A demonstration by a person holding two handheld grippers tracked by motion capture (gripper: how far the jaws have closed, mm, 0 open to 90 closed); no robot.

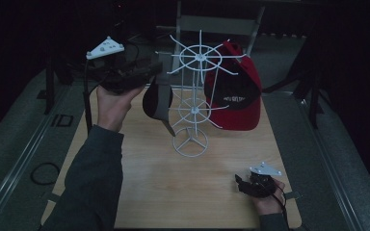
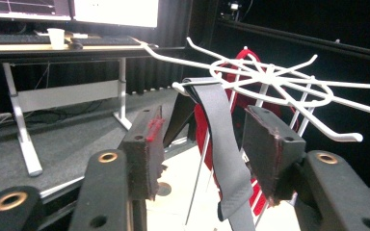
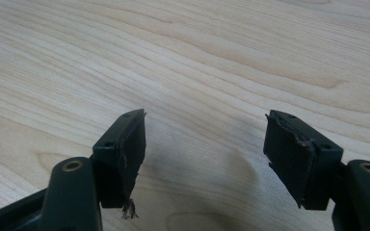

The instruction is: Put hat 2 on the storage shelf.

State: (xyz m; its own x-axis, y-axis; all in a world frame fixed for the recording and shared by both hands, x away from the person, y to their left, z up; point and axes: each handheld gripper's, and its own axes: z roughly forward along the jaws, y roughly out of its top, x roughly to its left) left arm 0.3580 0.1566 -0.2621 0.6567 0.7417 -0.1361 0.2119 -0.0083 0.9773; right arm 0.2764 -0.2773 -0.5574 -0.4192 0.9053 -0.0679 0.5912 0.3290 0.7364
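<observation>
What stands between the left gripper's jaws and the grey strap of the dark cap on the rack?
Nothing visible. The strap hangs from a white rack arm, between the left gripper's open jaws, with a gap on both sides.

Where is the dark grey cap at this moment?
In the high view, the dark grey cap hangs by its strap from an upper hook on the left side of the white wire rack, beside the left gripper and opposite the red cap.

A red cap (image 1: 233, 91) hangs on the far right side of the rack. The wooden surface (image 1: 173, 187) is pale. Behind it, a desk (image 2: 53, 48) carries a white cup (image 2: 56, 37), a keyboard (image 2: 9, 38) and bright monitors (image 2: 115, 12).
</observation>
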